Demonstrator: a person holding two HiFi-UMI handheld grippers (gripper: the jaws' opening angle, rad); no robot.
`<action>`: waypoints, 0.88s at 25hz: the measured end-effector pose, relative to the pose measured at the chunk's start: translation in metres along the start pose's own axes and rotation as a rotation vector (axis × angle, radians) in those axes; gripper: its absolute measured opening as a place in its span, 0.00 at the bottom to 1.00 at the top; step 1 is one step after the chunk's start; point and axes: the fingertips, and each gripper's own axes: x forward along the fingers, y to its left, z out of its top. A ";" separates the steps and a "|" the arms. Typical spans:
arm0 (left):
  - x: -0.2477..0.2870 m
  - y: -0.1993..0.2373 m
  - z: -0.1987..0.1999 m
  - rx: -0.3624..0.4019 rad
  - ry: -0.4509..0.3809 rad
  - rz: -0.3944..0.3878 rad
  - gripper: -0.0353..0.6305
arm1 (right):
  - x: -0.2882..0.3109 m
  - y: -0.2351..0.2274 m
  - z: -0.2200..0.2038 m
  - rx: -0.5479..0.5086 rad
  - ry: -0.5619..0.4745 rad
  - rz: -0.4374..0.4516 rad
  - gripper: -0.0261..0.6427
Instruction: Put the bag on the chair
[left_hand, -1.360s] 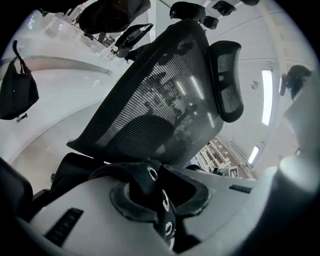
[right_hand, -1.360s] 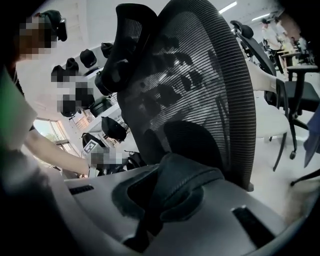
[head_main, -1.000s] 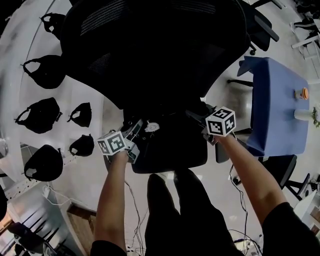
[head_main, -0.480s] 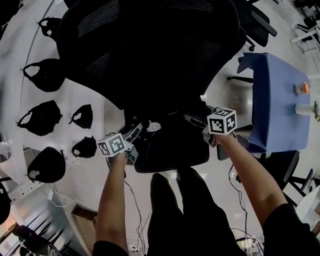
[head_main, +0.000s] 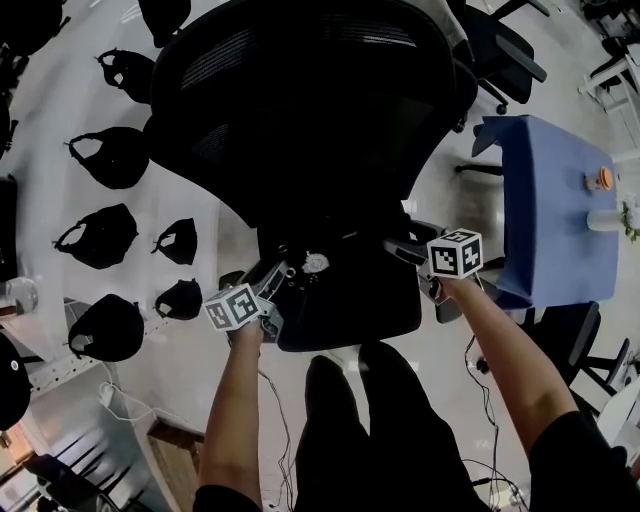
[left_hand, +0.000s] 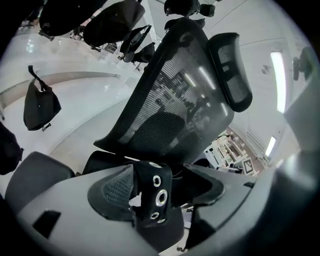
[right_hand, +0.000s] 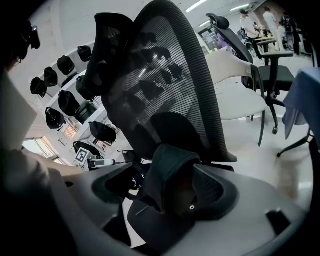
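Note:
A black bag (head_main: 340, 290) lies on the seat of a black mesh-backed office chair (head_main: 300, 100). My left gripper (head_main: 268, 288) is at the bag's left end and its jaws are opening. A black strap with metal eyelets (left_hand: 156, 196) stands between them, beside the left pad, with a clear gap to the right jaw. My right gripper (head_main: 408, 250) is at the bag's right end, its jaws opening too. A fold of the bag's black fabric (right_hand: 170, 172) rises between them, close to the right pad and apart from the left one.
Several more black bags (head_main: 100, 235) lie on the white curved shelf at the left. A blue-covered table (head_main: 550, 200) stands at the right with small items on it. Other office chairs (head_main: 500, 50) stand behind, and cables (head_main: 270, 400) trail on the floor by my legs.
Both grippers have shifted slightly down in the head view, toward me. The bag has stayed on the seat.

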 end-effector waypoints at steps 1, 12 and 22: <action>-0.004 -0.001 0.003 -0.007 -0.017 -0.006 0.48 | -0.004 0.000 0.000 -0.004 -0.005 -0.009 0.58; -0.047 -0.032 -0.008 0.062 -0.009 -0.057 0.48 | -0.054 0.029 -0.013 0.004 -0.057 -0.034 0.59; -0.112 -0.083 -0.015 0.008 -0.089 -0.163 0.48 | -0.118 0.091 -0.032 0.096 -0.177 -0.026 0.59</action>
